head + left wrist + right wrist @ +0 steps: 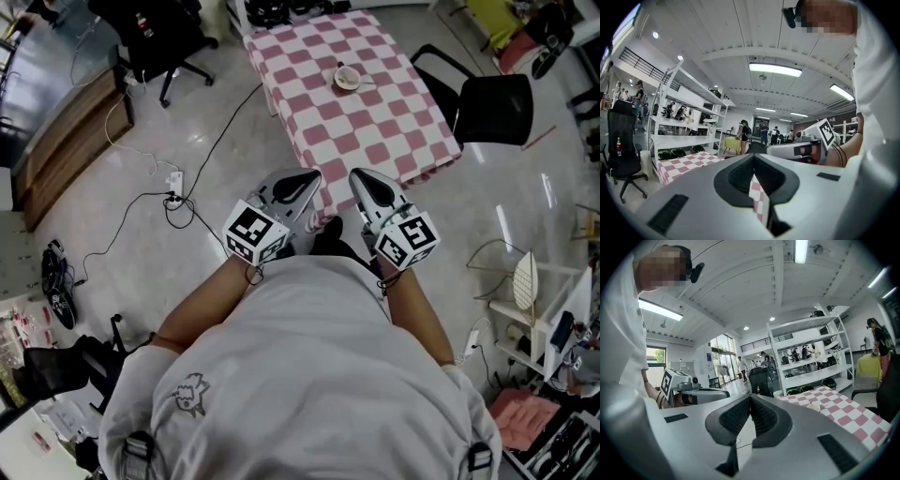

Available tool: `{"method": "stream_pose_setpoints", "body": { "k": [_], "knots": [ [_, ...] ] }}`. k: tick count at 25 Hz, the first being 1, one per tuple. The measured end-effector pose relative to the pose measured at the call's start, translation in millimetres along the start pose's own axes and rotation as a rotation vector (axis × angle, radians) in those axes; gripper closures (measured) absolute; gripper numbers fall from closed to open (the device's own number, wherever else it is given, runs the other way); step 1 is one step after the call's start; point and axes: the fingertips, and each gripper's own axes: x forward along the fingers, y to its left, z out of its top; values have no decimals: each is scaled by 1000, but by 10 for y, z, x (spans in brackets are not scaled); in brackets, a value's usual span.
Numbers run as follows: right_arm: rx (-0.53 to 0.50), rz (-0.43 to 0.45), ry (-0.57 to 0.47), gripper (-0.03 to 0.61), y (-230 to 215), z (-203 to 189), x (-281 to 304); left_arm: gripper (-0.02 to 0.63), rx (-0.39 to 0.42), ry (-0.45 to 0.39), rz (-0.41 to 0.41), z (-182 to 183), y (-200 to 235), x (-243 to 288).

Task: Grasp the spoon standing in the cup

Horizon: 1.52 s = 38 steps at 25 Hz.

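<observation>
Person's white T-shirt (pixel 309 375) fills the bottom of the head view. Both forearms are bent in, with the grippers held close in front of the chest.

Left gripper (pixel 302 180): marker cube (pixel 253 234) toward the wrist, nose pointing ahead at the table. In the left gripper view its jaws are together at the tips with nothing between them; only a sliver of checked cloth shows through the slot lower down.

Right gripper (pixel 364 180): just beside the left one and apart from it, marker cube (pixel 408 239) at the back. In the right gripper view its ribbed pads (pixel 761 416) meet and hold nothing.

Both gripper noses hang over the near edge of the table (pixel 375 141), which has a pink-and-white checked cloth. A black cable (pixel 211 150) and a power strip (pixel 173 194) lie on the grey floor to the left.

The cup (pixel 347 78) stands toward the far end of the table, well apart from both grippers. The spoon in it is too small to pick out.

A black chair (pixel 492 108) stands at the table's right side, and a black office chair (pixel 155 37) is at far left. White shelving (pixel 811 357) stands behind the table in the right gripper view.
</observation>
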Motion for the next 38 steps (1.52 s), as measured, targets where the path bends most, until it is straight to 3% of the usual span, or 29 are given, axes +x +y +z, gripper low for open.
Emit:
{"method": "stream_pose_setpoints", "body": {
  "k": [10,16,20,26,31,38],
  "knots": [
    [-5,36,-6,548,-1008,218,22,600,6,-15,56,115,302,1022],
    [-2,69,1,548,-1510,296,-85,600,-15,1,64,71,227,1651],
    [36,49,-1,547,-1693,250,-31,600,-35,38,45,17,266,1791],
    [82,41,0,548,-1955,278,170,600,101,100,35,32,496,2019],
    [93,11,17,546,-2129,261,328,600,32,93,-4,89,686,2134],
    [130,-35,41,546,-2440,222,696,600,11,151,-20,-69,1190,2283]
  ]
}}
